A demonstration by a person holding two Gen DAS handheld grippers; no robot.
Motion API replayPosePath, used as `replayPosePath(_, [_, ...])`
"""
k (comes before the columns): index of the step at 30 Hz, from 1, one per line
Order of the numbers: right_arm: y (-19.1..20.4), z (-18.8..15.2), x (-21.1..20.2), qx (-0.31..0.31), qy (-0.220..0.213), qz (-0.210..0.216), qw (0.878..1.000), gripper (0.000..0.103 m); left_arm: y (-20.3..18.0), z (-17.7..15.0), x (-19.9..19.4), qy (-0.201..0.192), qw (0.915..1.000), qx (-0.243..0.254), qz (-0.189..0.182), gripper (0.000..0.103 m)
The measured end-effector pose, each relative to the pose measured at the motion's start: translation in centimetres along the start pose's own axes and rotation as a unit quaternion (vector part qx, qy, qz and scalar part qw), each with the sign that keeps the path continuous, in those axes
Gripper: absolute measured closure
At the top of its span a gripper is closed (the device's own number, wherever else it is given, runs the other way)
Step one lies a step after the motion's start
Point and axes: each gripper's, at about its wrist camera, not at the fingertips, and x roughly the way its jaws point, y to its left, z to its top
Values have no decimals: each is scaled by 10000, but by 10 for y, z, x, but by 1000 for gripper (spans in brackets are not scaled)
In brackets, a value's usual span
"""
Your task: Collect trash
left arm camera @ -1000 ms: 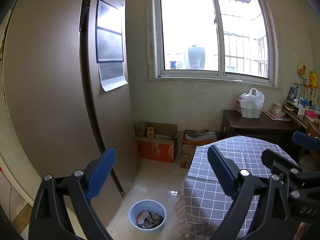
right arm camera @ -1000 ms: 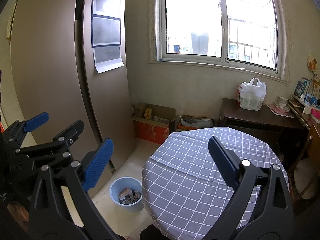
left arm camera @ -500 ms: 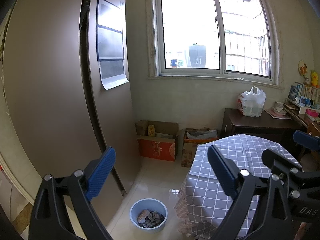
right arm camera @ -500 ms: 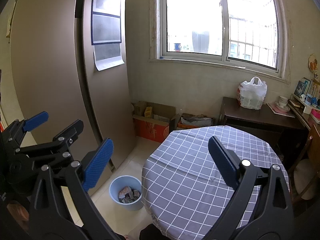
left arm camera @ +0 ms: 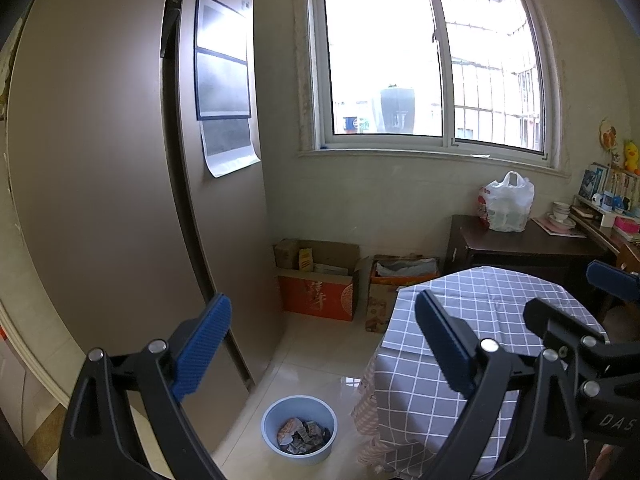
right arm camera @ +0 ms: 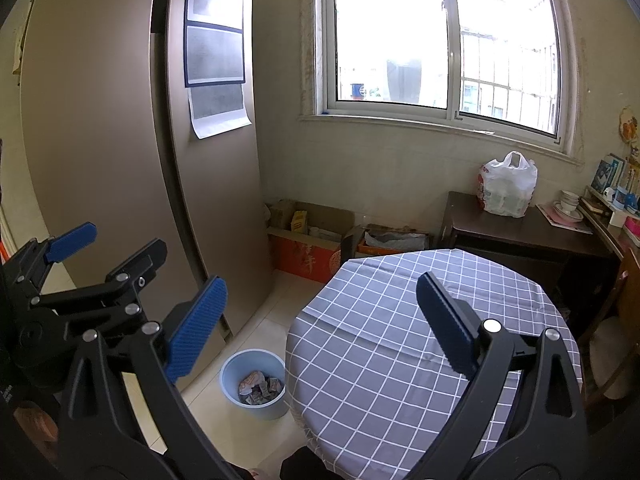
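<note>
A light blue bin (left arm camera: 299,429) stands on the floor between the fridge and the table, with crumpled wrappers (left arm camera: 301,436) inside. It also shows in the right wrist view (right arm camera: 255,384), with the wrappers (right arm camera: 258,387) in it. My left gripper (left arm camera: 320,344) is open and empty, held high above the floor. My right gripper (right arm camera: 320,324) is open and empty, above the near edge of the round table with the grey checked cloth (right arm camera: 400,320). The left gripper also shows at the left of the right wrist view (right arm camera: 108,252).
A tall brown fridge (left arm camera: 120,200) stands at left. Cardboard boxes (left arm camera: 320,280) sit under the window. A dark side table (left arm camera: 520,244) carries a white plastic bag (left arm camera: 506,204). A shelf with bowls and small items (left arm camera: 600,208) is at far right.
Both views have shifted slightly; the bin and table sit a little differently in frame. Both grippers stay open and empty.
</note>
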Motion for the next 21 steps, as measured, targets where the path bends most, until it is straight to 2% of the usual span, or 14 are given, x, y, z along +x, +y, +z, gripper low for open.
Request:
replayPosePath(13, [-9,-2,13,7,107,128,9999,9,-7,-1,10,148,9998,-3,128,12])
replayPosePath(21, [-30,-10,44,165,340,193,9991,9,-22,-7,33,397,9989,76,254,12])
